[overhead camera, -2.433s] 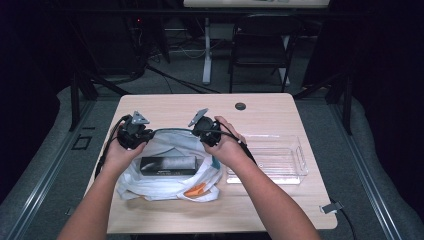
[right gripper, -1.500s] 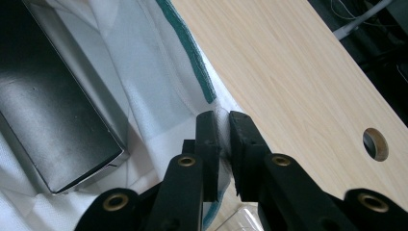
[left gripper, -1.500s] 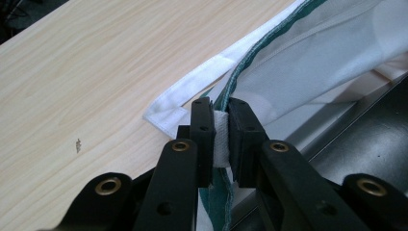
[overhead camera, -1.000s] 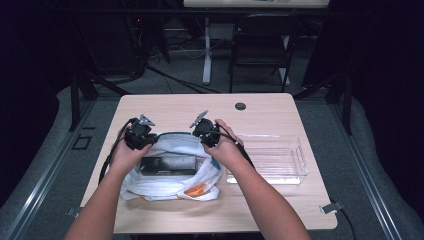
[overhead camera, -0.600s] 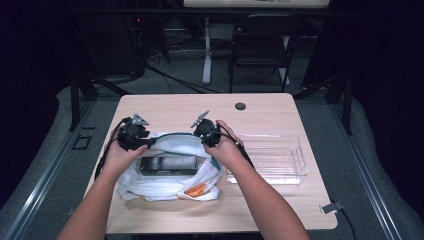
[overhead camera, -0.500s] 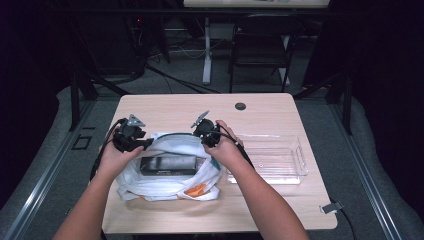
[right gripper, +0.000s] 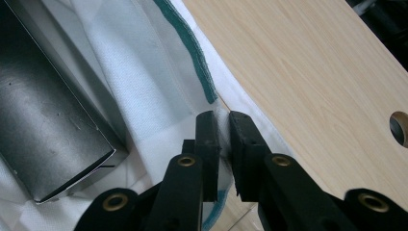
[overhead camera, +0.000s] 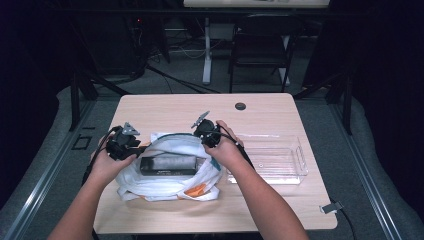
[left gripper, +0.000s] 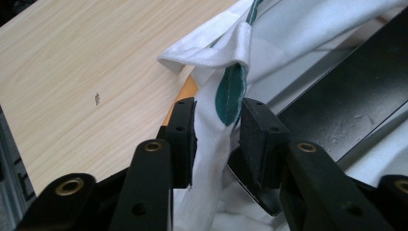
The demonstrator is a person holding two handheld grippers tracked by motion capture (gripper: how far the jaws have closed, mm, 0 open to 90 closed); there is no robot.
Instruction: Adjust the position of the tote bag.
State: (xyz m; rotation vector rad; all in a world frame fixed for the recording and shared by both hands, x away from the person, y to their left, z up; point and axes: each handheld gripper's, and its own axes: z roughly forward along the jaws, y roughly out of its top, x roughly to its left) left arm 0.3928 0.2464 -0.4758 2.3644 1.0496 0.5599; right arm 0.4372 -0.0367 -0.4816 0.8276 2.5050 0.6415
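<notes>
The white bag (left gripper: 211,125) hangs loose between the left gripper's (left gripper: 219,132) just-narrowed jaws, while the right gripper (right gripper: 222,144) pinches its edge.

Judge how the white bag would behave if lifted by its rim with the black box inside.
The bag is probably floppy: its cloth folds and bunches around the box. Lifted by the rim, it would likely sag under the box, which looks rigid and long. The right gripper pinches one thin layer of cloth, so the cloth may slip if pulled hard.
</notes>
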